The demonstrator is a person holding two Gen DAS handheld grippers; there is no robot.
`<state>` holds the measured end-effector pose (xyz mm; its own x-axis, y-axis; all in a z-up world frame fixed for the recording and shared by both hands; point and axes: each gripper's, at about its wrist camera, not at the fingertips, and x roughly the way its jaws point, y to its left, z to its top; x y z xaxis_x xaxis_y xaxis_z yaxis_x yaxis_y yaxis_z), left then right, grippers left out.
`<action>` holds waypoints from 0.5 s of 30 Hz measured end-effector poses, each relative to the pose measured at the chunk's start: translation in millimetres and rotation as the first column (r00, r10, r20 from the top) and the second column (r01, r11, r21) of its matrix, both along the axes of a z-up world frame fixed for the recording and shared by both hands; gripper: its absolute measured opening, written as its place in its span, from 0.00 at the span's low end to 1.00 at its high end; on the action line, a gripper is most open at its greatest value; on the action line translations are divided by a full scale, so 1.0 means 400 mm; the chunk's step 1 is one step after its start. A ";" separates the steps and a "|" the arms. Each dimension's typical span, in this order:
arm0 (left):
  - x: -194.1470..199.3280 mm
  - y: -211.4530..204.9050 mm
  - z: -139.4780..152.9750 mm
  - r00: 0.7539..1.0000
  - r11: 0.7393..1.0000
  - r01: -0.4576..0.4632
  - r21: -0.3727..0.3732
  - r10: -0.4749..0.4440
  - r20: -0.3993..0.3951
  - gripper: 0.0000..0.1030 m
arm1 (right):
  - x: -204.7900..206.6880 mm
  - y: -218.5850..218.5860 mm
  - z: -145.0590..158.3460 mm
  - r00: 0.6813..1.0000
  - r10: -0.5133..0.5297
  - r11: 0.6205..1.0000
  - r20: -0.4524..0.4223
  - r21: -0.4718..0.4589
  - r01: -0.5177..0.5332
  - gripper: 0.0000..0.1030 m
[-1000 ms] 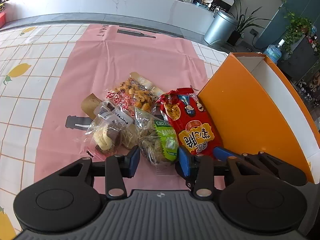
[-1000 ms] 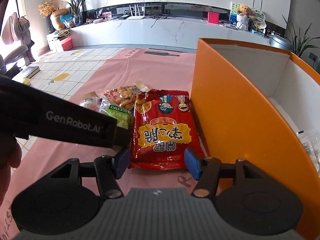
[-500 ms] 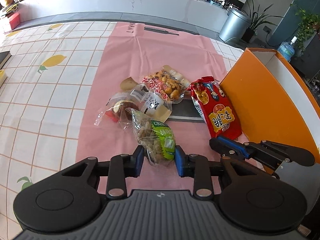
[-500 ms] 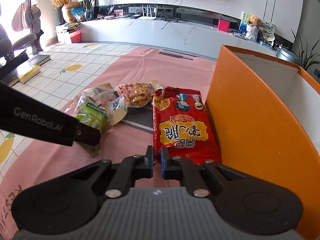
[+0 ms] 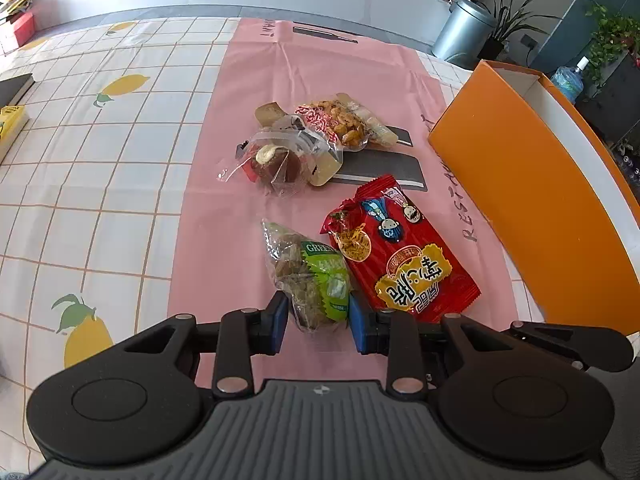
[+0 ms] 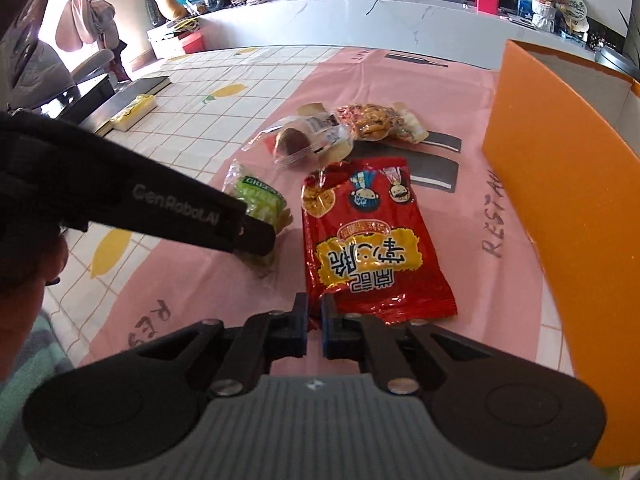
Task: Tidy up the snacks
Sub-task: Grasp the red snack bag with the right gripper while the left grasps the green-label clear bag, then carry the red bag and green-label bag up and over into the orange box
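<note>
Grip is already made on both sides. The left gripper (image 5: 318,322) has its blue pads closed on the lower end of the green-labelled snack bag (image 5: 310,276), jaws only partly apart because the bag is thick; its jaws have just been closing, with the bag between them. The right gripper (image 6: 314,330) is nearly shut, pinching the near corner seam of the red snack packet (image 6: 368,236). A flat crimped seam gives a thin, firm place to hold, which is probably why it takes the corner and not the puffy middle.

Just beyond the left pads the green bag hangs forward, and the red packet lies close on its right, their edges almost touching (a lift of one may brush the other). Farther ahead of both grippers, the clear bag with a brown cake (image 5: 280,162) and the peanut packet (image 5: 334,122) lie overlapped on the pink cloth (image 5: 320,60), apart from the two held packs.

To the right of the right gripper stands the orange box (image 6: 560,184), open at the top, its tall wall near the red packet. I judge both packs must rise over this rim to go inside. On the left the lemon-print tablecloth (image 5: 100,160) is bare, with free room.
</note>
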<state>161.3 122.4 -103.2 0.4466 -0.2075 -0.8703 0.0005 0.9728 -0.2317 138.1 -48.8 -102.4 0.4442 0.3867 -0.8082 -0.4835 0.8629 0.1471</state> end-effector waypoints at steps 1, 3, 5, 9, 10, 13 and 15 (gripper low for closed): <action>-0.001 0.002 -0.001 1.000 1.000 0.002 -0.004 -0.002 0.000 0.35 | 0.000 -0.004 0.007 1.000 0.000 1.000 0.011 -0.004 0.000 0.11; -0.002 0.006 -0.001 1.000 1.000 0.005 -0.011 -0.005 0.002 0.35 | 0.005 -0.016 0.024 0.999 -0.022 1.000 0.044 0.001 0.022 0.36; -0.003 0.012 -0.002 1.000 1.000 0.004 -0.022 -0.004 0.002 0.35 | 0.019 -0.032 0.036 0.996 -0.050 0.999 0.078 0.007 0.050 0.48; 0.000 0.028 -0.004 1.000 0.999 -0.013 -0.043 0.014 0.003 0.34 | 0.077 -0.042 0.017 0.994 -0.075 0.997 0.075 -0.020 0.076 0.71; 0.000 0.031 -0.005 1.000 0.999 -0.014 -0.048 0.014 0.002 0.34 | 0.088 -0.040 0.009 0.995 -0.075 0.997 0.071 -0.025 0.077 0.78; 0.000 0.041 -0.008 1.000 0.998 -0.009 -0.062 0.010 0.003 0.34 | 0.108 -0.033 -0.008 0.996 -0.061 0.997 0.063 -0.032 0.063 0.84; 0.001 0.047 -0.010 1.000 0.997 -0.015 -0.073 0.015 0.003 0.35 | 0.120 -0.025 -0.019 0.998 -0.053 0.998 0.041 -0.031 0.054 0.85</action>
